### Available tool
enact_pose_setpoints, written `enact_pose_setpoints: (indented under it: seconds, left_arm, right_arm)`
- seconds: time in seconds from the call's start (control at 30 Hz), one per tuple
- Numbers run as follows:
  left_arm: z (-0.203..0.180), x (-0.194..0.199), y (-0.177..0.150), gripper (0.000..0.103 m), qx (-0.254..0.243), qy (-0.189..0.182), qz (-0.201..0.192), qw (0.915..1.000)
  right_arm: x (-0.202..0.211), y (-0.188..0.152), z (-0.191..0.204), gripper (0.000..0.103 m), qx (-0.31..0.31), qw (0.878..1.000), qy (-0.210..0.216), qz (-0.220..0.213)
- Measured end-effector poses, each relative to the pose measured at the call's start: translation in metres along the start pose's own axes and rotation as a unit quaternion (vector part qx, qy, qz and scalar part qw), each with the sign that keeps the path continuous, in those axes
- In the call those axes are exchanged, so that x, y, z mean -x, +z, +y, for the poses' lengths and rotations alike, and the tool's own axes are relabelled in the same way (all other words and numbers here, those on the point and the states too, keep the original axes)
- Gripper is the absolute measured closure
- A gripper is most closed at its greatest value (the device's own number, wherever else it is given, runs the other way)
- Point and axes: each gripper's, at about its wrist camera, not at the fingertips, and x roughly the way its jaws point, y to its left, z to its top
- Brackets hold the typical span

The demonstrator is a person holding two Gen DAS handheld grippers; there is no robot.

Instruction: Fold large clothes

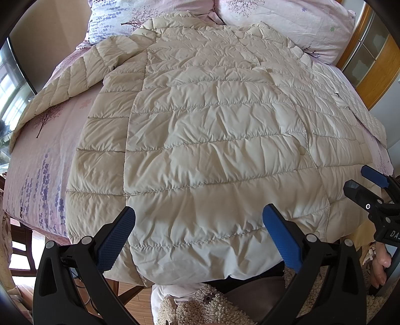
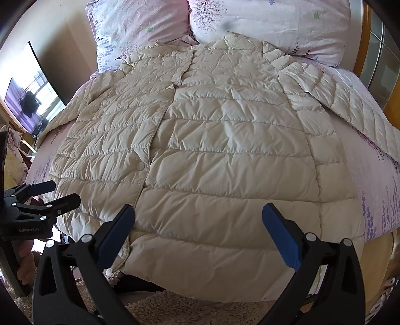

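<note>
A cream quilted down coat (image 1: pixel 205 130) lies flat and spread out on the bed, front up, collar toward the pillows, hem hanging over the near edge; it also shows in the right wrist view (image 2: pixel 215 155). One sleeve (image 1: pixel 62 85) stretches out to the left, the other sleeve (image 2: pixel 350 100) to the right. My left gripper (image 1: pixel 198 235) is open and empty, just above the hem's left half. My right gripper (image 2: pixel 198 235) is open and empty above the hem's right half. The right gripper also shows in the left wrist view (image 1: pixel 367 185), and the left gripper in the right wrist view (image 2: pixel 55 193).
The bed has a pink floral sheet (image 1: pixel 45 155) and two pillows (image 2: pixel 275 22) at the head. A wooden headboard (image 1: pixel 380 70) is at the right. A TV screen (image 2: pixel 32 100) stands at the left. A fluffy beige garment (image 1: pixel 200 307) is below the hem.
</note>
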Motion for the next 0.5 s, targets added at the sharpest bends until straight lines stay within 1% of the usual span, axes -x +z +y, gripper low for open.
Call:
enact_pose_setpoints:
  seconds: [0.23,0.33,0.4,0.43,0.5]
  left_arm:
    - [0.005,-0.003,0.009,0.001,0.002,0.001,-0.002,1.0000]
    - [0.012,-0.004,0.017,0.001,0.010,-0.005,-0.006,0.9999]
    - [0.019,-0.004,0.024,0.001,0.018,-0.015,-0.011,0.9997]
    - [0.023,-0.005,0.029,0.001,0.023,-0.022,-0.013,0.9994]
    - [0.030,-0.006,0.038,0.001,0.031,-0.035,-0.013,0.9988]
  right_arm:
    - [-0.002,0.007,-0.012,0.002,-0.031,0.999,0.019,-0.008]
    - [-0.002,0.015,-0.021,0.002,-0.048,0.998,0.041,-0.028]
    - [-0.002,0.023,-0.033,0.002,-0.064,0.995,0.057,-0.055]
    - [-0.001,0.025,-0.038,0.002,-0.071,0.994,0.060,-0.062]
    - [-0.002,0.032,-0.057,0.002,-0.102,0.990,0.050,-0.080]
